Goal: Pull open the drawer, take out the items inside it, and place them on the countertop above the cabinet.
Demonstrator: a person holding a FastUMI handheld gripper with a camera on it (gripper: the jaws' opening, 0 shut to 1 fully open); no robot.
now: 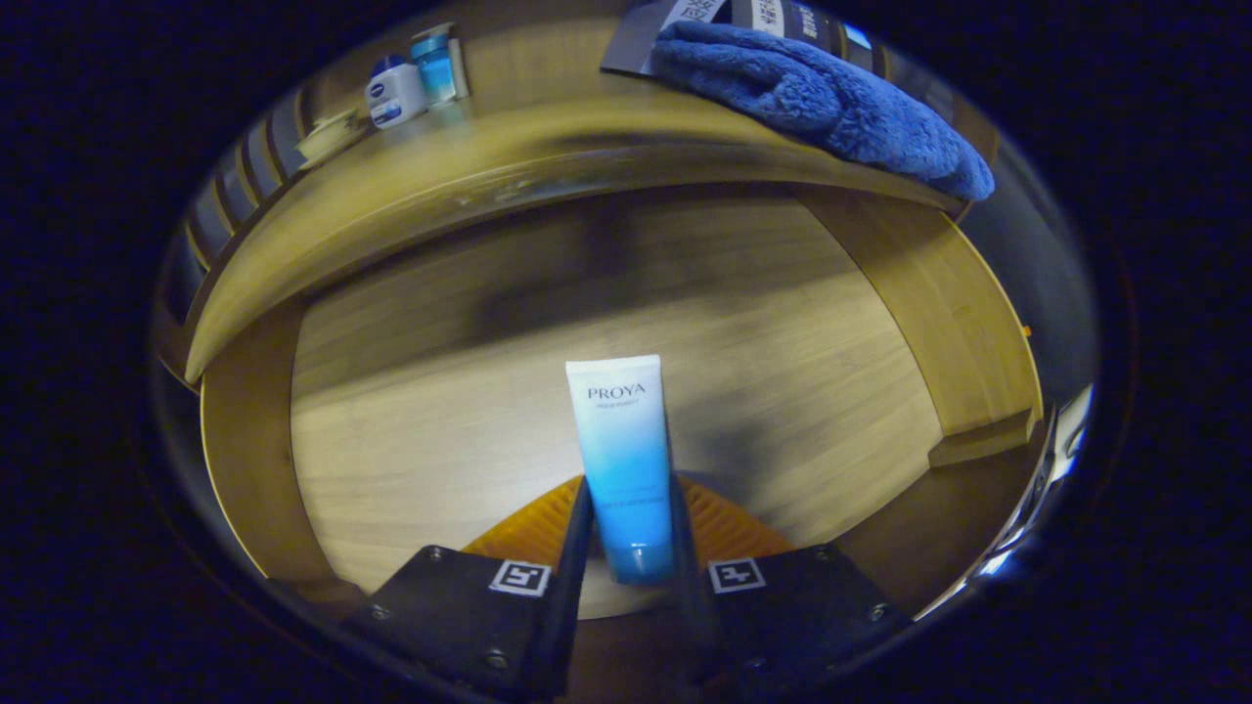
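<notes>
Hand-held gripper [626, 548] clamps white-to-blue tube [624, 460], both fingers pressing its lower half, above open wooden drawer [489, 391]. Beyond: counter [509, 156] with blue towel [831, 98], small jars [396, 93].

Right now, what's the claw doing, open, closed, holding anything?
Claw: closed on the blue-and-white tube, one finger pressing each side, above the open drawer.

We see a fluffy blue towel [831, 93] draped over the far right corner, partly covering a dark printed card [753, 15]. Far left, a small white jar [394, 93] stands just beside a blue bottle [433, 64].
</notes>
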